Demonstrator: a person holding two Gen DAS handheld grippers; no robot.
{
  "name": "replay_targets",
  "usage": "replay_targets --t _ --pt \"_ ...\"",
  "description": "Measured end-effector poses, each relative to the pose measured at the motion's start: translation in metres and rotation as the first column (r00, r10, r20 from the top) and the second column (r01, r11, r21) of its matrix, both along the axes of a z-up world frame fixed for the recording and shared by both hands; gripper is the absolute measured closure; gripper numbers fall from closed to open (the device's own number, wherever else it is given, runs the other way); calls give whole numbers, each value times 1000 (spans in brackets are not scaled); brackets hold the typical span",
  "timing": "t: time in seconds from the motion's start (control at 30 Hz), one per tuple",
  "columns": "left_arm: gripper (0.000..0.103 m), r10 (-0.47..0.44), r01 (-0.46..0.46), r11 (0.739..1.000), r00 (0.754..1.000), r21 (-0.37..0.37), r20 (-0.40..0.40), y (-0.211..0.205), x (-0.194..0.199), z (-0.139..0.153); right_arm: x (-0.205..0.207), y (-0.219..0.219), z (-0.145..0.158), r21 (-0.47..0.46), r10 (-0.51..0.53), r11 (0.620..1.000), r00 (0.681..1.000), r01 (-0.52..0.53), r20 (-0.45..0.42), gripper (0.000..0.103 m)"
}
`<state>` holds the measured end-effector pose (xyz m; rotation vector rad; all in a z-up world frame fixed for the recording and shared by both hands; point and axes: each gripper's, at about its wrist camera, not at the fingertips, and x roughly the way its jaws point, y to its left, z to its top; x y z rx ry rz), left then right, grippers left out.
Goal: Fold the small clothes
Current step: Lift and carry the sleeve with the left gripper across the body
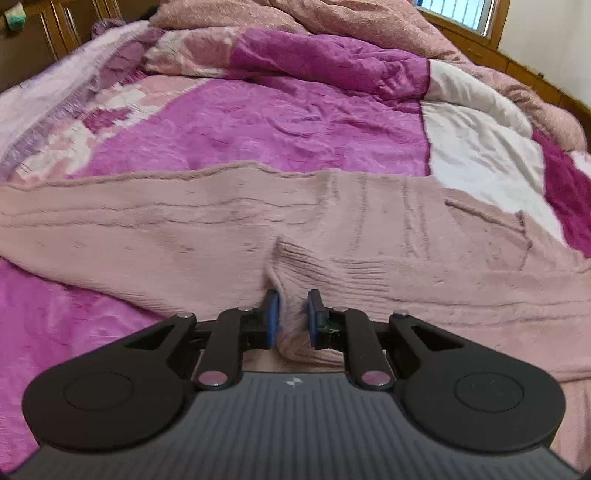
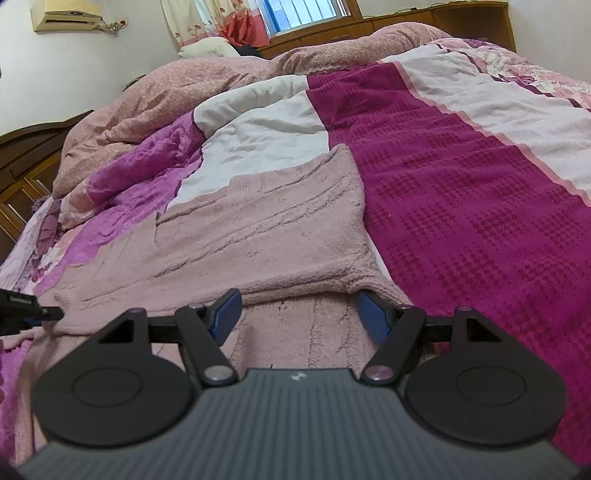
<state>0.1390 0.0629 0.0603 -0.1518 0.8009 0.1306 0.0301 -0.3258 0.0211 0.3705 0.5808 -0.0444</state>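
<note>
A pale pink knit sweater (image 1: 229, 221) lies spread across the bed, with part of it folded over itself. My left gripper (image 1: 293, 314) is shut on a bunched ribbed fold of the sweater, which is pinched between its blue pads (image 1: 272, 317). In the right wrist view the sweater (image 2: 258, 229) shows a folded upper layer whose edge runs just in front of my right gripper (image 2: 299, 314). The right gripper is open, its blue pads (image 2: 227, 308) wide apart over the lower layer, holding nothing. The left gripper's tip (image 2: 33, 308) shows at the left edge.
The bed carries a magenta, white and pink patchwork quilt (image 1: 280, 122) and a rumpled pink duvet (image 2: 155, 96) at the far side. A wooden headboard and cabinets (image 2: 22, 162) and a window (image 2: 306, 14) lie beyond the bed.
</note>
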Motion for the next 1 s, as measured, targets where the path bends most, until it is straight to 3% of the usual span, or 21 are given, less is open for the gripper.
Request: replay_targets --t 0.07,0.23,0.3,0.37,0.43,0.6,0.7,0.77,0.83,1.0 --pt "86 9 -10 1000 1000 18 9 2 -7 5 0 0 0 -4 1 1000 1000 -1 0 32" --pt "86 -1 3 997 1000 -73 28 10 -14 14 0 2 0 -18 6 1000 1000 -6 0 32" --pt "85 -1 1 998 1000 -68 8 7 -11 12 0 2 0 -21 6 1000 1000 -6 0 32" --pt "70 10 -11 999 1000 -48 -29 5 -6 2 0 3 1 -23 5 1000 1000 -5 -2 32" --pt "67 17 -19 999 998 -44 -58 5 -3 -8 0 3 2 -24 5 1000 1000 -5 -2 32" --pt "64 46 -52 990 998 -133 -49 21 -11 -3 -5 3 13 -9 13 1000 1000 -13 3 32" --pt "53 89 -95 979 995 -178 -42 39 -19 7 -10 8 24 -17 33 999 999 -33 16 32" --pt "33 150 -153 969 988 -196 -28 56 -27 14 -14 12 32 -21 47 999 999 -46 23 32" --pt "24 217 -215 955 976 -205 -14 74 -33 18 -19 16 37 -17 56 998 998 -56 27 32" --pt "23 367 -358 876 930 -323 -34 124 -41 15 -29 28 45 -5 72 997 997 -71 14 32"
